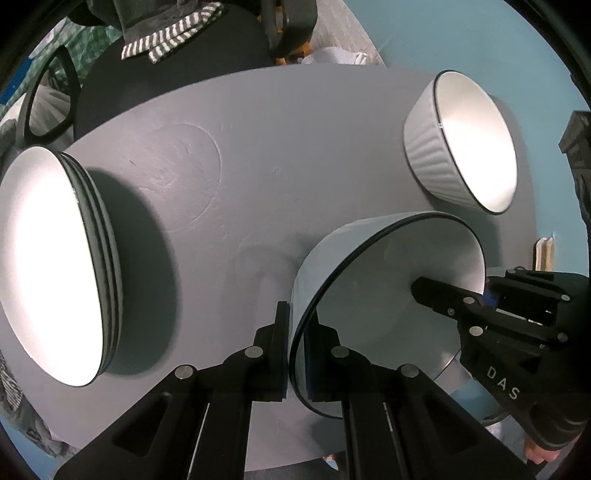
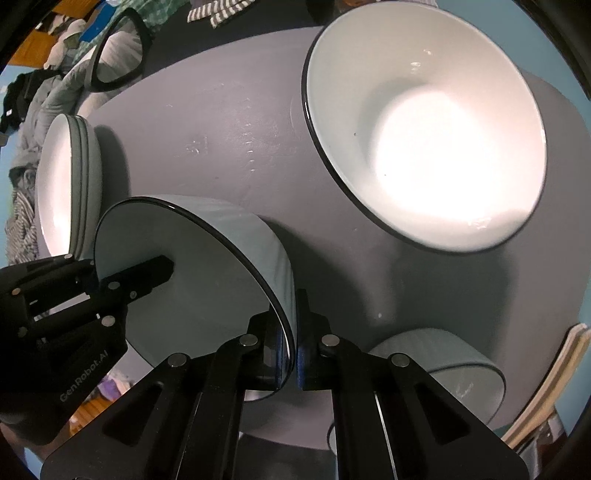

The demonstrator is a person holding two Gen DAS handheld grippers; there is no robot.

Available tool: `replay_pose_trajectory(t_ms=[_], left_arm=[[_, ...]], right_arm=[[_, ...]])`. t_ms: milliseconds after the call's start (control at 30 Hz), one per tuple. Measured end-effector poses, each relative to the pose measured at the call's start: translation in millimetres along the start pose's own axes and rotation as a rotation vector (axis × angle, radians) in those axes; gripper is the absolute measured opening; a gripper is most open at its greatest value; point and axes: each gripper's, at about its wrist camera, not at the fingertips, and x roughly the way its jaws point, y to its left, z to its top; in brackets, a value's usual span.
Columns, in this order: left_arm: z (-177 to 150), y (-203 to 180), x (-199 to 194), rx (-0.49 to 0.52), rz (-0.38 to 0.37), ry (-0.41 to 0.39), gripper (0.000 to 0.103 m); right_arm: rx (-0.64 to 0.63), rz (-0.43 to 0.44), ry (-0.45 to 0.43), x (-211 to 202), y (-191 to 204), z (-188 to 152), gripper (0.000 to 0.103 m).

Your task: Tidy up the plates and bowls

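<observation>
A pale blue plate [image 1: 388, 295] with a dark rim is held between both grippers above the grey round table [image 1: 258, 155]. My left gripper [image 1: 297, 354] is shut on its near rim. My right gripper [image 2: 293, 354] is shut on the opposite rim of the same plate [image 2: 207, 280]; it shows at the right of the left wrist view [image 1: 454, 299]. A stack of plates [image 1: 55, 266] lies at the table's left, also in the right wrist view [image 2: 66, 184]. A white ribbed bowl [image 1: 465, 144] stands at the right and looks large in the right wrist view [image 2: 436, 147].
A second pale bowl or dish [image 2: 443, 365] sits near the table's front right edge. A black chair with a striped cloth [image 1: 173, 33] stands behind the table. A black-framed mirror [image 1: 50, 99] and clutter lie at the far left. Wooden boards [image 2: 546, 384] lean at the right.
</observation>
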Motion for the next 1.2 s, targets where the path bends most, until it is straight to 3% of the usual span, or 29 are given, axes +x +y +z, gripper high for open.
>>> replay_pose_trajectory(t_ms=[567,1200], left_arm=[[7.3,-18.1,-53.7,0.084,-0.024,-0.098,0.006],[72.8,-69.1,-43.4,0.165,-0.005,-0.124,0.006]], right_arm=[[0.019,-0.021,-0.069,-56.6,4.1,3.2,0.005],[0.131,-0.058,-0.112,-85.1,-54.8,42.1,0.005]])
